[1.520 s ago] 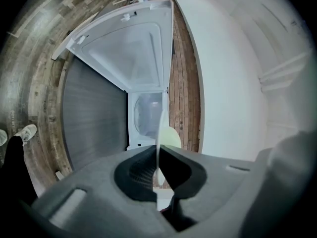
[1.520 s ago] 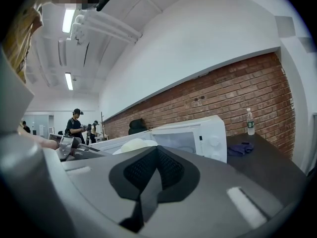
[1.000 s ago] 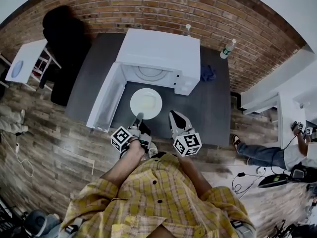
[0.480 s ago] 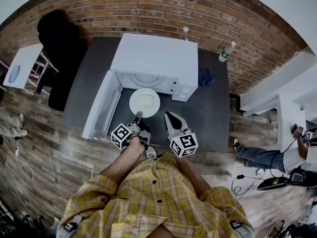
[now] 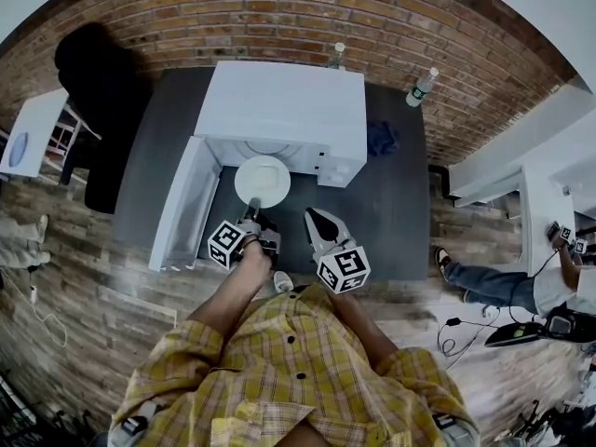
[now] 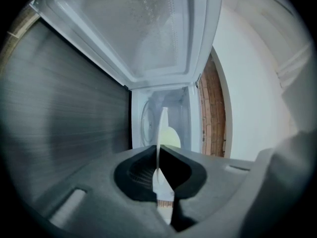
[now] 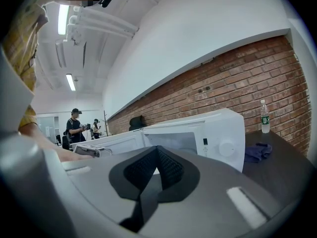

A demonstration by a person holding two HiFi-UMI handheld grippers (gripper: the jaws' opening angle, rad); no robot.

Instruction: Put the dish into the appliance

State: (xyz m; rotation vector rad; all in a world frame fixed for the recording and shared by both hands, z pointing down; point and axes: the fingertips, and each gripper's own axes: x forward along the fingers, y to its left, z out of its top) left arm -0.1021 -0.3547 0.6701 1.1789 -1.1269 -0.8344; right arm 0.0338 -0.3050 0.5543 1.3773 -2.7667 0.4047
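Left gripper (image 5: 252, 205) is clamped narrow on the near rim of the white dish (image 5: 263, 179). The dish is at frame centre, at the mouth of the microwave (image 5: 284, 101). The microwave door (image 5: 177, 214) stands open at centre left, beside the dish and apart from it. Right gripper (image 5: 315, 220) has its jaws together with nothing between them, just right of the left one. On the dark table (image 5: 391, 222), a blue cloth (image 5: 379, 139) and a bottle (image 5: 421, 87) sit at upper right.
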